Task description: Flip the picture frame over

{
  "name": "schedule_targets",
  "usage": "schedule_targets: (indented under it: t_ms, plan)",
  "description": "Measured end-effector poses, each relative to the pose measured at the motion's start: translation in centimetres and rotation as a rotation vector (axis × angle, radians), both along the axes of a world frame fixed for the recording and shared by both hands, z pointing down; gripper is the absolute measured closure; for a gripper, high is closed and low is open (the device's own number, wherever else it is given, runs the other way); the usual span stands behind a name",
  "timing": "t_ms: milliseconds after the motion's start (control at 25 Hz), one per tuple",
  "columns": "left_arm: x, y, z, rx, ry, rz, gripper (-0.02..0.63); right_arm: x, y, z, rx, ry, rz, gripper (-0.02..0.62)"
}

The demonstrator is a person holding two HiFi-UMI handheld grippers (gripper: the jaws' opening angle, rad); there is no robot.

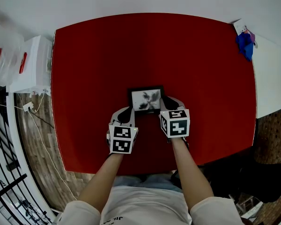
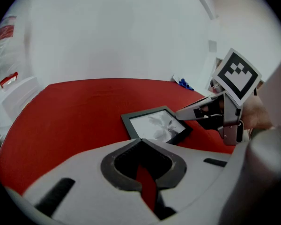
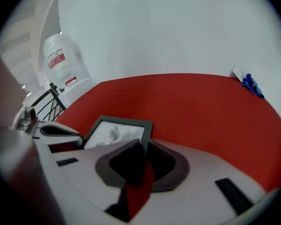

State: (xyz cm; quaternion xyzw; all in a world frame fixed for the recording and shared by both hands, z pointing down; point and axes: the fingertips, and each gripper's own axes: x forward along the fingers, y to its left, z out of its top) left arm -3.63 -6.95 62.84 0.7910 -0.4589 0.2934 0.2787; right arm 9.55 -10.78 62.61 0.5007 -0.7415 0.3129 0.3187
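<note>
A black picture frame [image 1: 146, 100] lies picture side up near the middle of the red table [image 1: 98, 55]. My left gripper [image 1: 129, 111] is shut, and its tips [image 2: 140, 140] rest at the near left corner of the frame [image 2: 157, 124] with nothing between them. My right gripper [image 1: 165, 102] sits at the frame's near right corner. In the right gripper view the corner of the frame [image 3: 114, 132] runs into the narrow gap between the jaws of the right gripper [image 3: 144, 142], which close on its edge. The left gripper view shows the right gripper [image 2: 185, 112] reaching onto the frame's right edge.
A blue object [image 1: 245, 43] lies on a white surface past the table's far right corner. A white box [image 1: 33, 62] and a large water bottle [image 3: 61, 60] stand to the left of the table, with a black railing [image 3: 47, 102] and a loose cable [image 1: 37, 121] nearby.
</note>
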Motion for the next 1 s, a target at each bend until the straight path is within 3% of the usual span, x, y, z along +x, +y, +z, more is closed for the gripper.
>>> schedule_targets:
  t_ms: [160,360,520,1000]
  plan:
    - [-0.8,-0.8,-1.2,0.024,0.007,-0.043,0.598,0.4,-0.1,-1.6,0.086,0.107,-0.017,0.545]
    - [-1.9,0.3,-5.7,0.042,0.109,-0.113,0.598,-1.1,2.9,-5.7,0.159,0.050,-0.090,0.546]
    - [-2.8,3.9,-10.2,0.069,0.098,-0.137,0.600,-2.4,7.4,-10.4,0.186,0.016,-0.143,0.573]
    - [-2.4,10.8,-15.9,0.125,0.092,-0.184,0.600,-1.9,14.2,-15.2,0.167,-0.079,-0.029,0.591]
